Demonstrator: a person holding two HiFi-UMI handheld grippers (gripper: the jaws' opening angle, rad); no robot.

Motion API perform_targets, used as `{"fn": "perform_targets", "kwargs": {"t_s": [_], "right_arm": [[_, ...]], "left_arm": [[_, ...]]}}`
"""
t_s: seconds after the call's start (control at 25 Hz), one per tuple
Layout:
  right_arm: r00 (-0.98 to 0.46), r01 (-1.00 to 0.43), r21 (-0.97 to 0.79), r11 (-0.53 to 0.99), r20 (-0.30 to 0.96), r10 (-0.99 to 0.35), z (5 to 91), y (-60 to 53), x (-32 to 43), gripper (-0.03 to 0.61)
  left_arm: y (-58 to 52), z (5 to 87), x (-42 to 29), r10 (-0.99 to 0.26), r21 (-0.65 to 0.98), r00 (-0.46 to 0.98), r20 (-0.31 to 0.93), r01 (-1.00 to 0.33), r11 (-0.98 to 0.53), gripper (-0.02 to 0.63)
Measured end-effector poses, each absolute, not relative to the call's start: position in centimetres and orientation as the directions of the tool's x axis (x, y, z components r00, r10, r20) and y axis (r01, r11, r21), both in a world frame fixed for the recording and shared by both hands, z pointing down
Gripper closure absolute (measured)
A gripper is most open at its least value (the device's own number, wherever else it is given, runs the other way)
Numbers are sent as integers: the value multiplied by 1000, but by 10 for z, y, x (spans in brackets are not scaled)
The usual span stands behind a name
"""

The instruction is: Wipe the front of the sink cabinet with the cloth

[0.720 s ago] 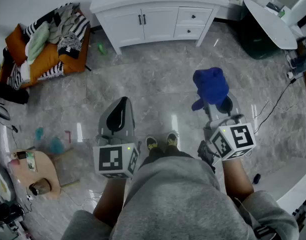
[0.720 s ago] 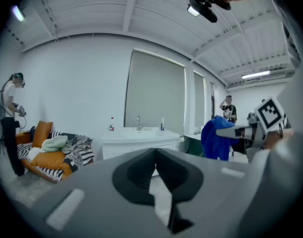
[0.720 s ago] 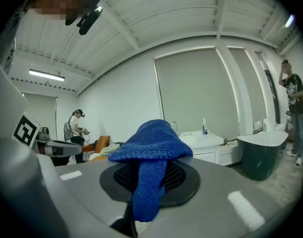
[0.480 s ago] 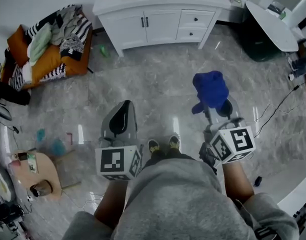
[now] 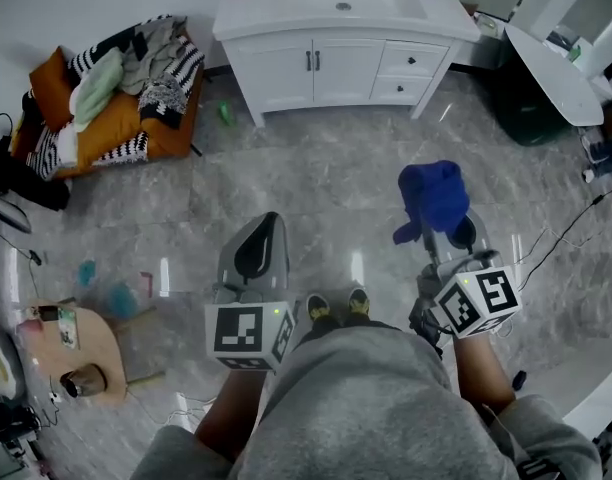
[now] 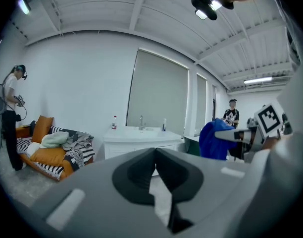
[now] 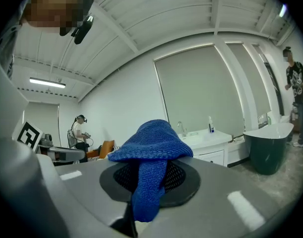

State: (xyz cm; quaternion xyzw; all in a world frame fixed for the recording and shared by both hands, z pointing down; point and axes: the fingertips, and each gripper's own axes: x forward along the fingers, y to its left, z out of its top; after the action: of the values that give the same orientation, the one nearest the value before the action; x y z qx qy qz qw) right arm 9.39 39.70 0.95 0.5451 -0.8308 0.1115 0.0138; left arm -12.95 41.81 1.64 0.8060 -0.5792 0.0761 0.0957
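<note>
- Lying heaped with striped and pale clothes, an orange sofa (image 5: pixel 106 118) sits at the far left by the wall.
- Left gripper (image 5: pixel 265 228) is held above the grey marble floor (image 5: pixel 316 183), its jaws pressed together with nothing between them.
- Sink cabinet (image 5: pixel 336 68), white with two doors and two drawers, stands against the far wall, well apart from both grippers.
- Right gripper (image 5: pixel 449 231) pinches the blue cloth (image 5: pixel 431 193), which bunches over the jaw tips with one end hanging down, well short of the cabinet.
- Dark green tub (image 5: pixel 526 103) stands at the far right.
</note>
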Motion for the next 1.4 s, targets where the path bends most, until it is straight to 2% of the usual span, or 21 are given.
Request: {"fn": "perform_targets", "kwargs": {"t_s": [0.36, 0.68, 0.8, 1.4], "right_arm": [[-393, -917, -135, 376, 139, -909, 2, 393, 54, 508], [-411, -910, -128, 395, 142, -901, 4, 398, 37, 508], [-411, -911, -113, 397, 142, -901, 4, 396, 37, 506], [-392, -911, -183, 369, 104, -914, 16, 324, 61, 506]], "left_arm": [[417, 19, -172, -913, 139, 338, 230, -940, -312, 604], [416, 15, -179, -911, 109, 356, 210, -934, -340, 604], [414, 12, -177, -917, 60, 348, 195, -937, -343, 604], [347, 16, -156, -912, 53, 359, 198, -933, -356, 604]]}}
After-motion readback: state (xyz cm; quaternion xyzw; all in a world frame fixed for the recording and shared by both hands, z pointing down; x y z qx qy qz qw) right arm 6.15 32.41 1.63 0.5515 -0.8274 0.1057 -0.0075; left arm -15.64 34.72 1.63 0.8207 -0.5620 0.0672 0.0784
